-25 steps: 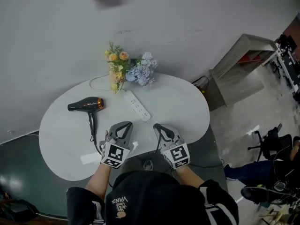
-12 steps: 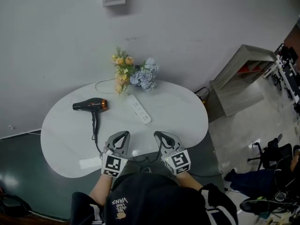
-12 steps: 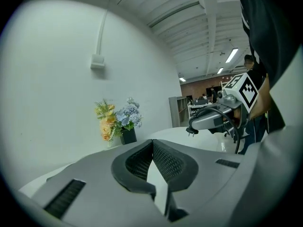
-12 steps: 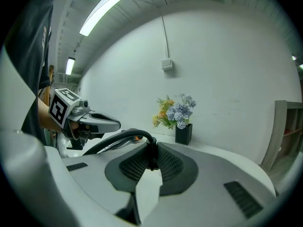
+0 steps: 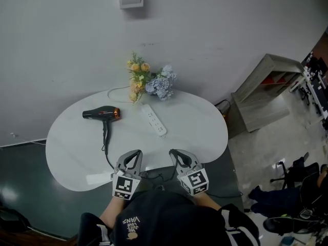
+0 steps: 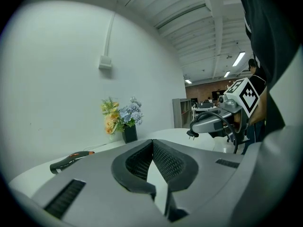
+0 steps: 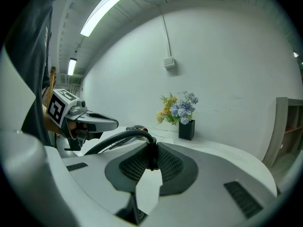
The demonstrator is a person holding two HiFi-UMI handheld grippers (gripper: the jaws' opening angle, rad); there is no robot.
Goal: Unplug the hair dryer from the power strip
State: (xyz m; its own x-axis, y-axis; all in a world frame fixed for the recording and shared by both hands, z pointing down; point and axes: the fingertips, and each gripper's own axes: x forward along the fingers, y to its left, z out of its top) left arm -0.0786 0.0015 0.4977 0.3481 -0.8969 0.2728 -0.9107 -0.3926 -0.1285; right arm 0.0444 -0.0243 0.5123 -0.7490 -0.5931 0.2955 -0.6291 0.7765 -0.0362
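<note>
The right gripper (image 7: 151, 163) pinches a black plug (image 7: 151, 148) over the near edge of the table (image 5: 205, 127), well clear of the power strip (image 5: 154, 120) lying mid-table. The left gripper (image 6: 152, 150) is pressed together and empty. The plug looks rigid and is best held by its body. Its limp cord (image 7: 116, 140) could drag the light hair dryer (image 5: 100, 114) near the left edge. Flowers (image 5: 148, 80) at the far edge obstruct nothing.

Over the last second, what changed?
Both claws drew back from the power strip toward the near edge of the table. The left claw is shut and empty. The right claw keeps its grip on the plug. Nothing was newly taken or released. The hair dryer, power strip and flowers stayed put.
</note>
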